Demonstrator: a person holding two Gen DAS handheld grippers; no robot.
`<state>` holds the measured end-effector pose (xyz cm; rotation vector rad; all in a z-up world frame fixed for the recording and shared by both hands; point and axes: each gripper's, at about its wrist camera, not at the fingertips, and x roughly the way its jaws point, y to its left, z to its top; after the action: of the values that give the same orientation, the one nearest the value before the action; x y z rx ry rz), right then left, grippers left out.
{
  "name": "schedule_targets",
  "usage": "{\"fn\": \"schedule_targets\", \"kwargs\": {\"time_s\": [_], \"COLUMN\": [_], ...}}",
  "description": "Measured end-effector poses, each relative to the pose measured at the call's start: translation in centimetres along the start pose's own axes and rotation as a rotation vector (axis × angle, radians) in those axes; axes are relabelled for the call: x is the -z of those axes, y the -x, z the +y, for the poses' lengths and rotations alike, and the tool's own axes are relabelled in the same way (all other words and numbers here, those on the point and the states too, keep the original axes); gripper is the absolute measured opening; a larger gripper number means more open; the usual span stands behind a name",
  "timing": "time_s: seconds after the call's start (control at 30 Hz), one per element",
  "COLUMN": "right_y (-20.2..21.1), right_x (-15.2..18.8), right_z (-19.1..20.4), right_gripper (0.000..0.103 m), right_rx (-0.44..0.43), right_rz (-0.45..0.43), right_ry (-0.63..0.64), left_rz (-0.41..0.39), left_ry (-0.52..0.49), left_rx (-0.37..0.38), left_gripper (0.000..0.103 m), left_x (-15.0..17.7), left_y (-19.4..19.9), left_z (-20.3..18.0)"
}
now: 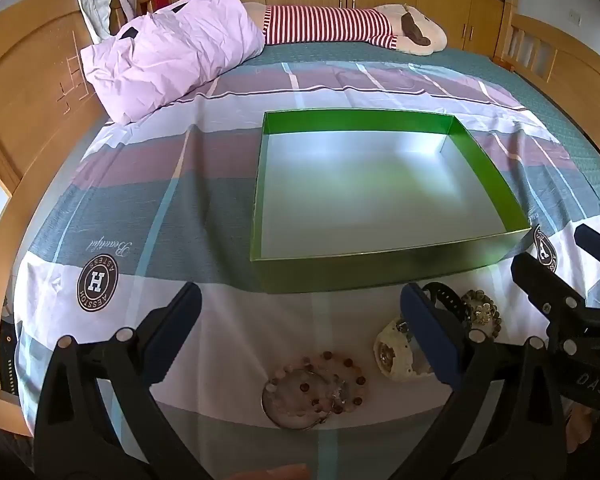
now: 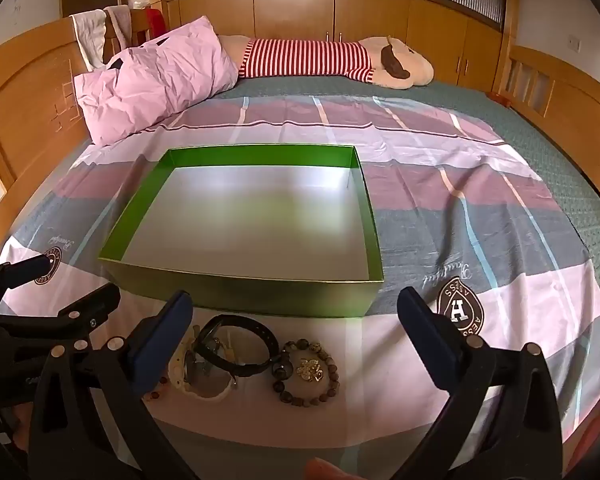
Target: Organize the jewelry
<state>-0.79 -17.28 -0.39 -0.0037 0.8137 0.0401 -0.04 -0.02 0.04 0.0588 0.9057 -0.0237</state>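
Both grippers hang over the near edge of the bed, tilted downward, fingers spread wide with nothing held. The left gripper frames a pink-and-brown beaded bracelet that lies between its fingers but low in the view, nearer the camera than the fingertips and untouched; a cream watch sits just inside its right finger, partly hidden by it. The right gripper has a black watch and a dark beaded bracelet between its fingers, both resting on the bedsheet clear of the pads; the cream watch shows again beside its left finger. The dark bracelet is a ring of mottled brown and grey beads with a small gold charm lying inside it; the black watch lies on its side, its strap curled into a loop. The pieces lie close together in a row, just in front of a shallow green box with a pale, bare interior. The bed carries a patchwork sheet in lilac, plum and grey-green with round logo badges; beyond lie a crumpled pink pillow and a plush toy in red-and-white stripes, with wooden cabinets behind
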Motion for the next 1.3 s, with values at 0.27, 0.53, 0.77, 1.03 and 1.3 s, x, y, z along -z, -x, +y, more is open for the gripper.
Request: {"fn": "schedule_targets", "kwargs": {"time_s": [0.27, 0.53, 0.77, 1.03, 1.3], "right_y": [0.10, -0.15, -0.10, -0.11, -0.19], "right_x": [0.06, 0.17, 0.07, 0.15, 0.15], "right_z": [-0.20, -0.10, 0.01, -0.01, 0.04], "right_gripper": [0.102, 0.102, 0.102, 0.102, 0.102], "right_rx": [-0.003, -0.007, -0.007, -0.005, -0.007], "right_rz": [0.008, 0.012, 0.011, 0.008, 0.009], "right_ry": [-0.001, -0.002, 0.000, 0.001, 0.000], "left_rz": [0.007, 0.010, 0.012, 0.014, 0.022], "left_ry": [0.002, 0.005, -0.001, 0.004, -0.007], "left_rx": [0.003, 0.005, 0.002, 0.000, -0.007], "left_gripper": [0.101, 0.101, 0.101, 0.101, 0.101], "left_x": [0.00, 0.05, 0.23, 0.46, 0.18], "left_y": [0.03, 0.14, -0.15, 0.30, -0.54], "left_z": [0.01, 0.21, 0.17, 0.81, -0.18]}}
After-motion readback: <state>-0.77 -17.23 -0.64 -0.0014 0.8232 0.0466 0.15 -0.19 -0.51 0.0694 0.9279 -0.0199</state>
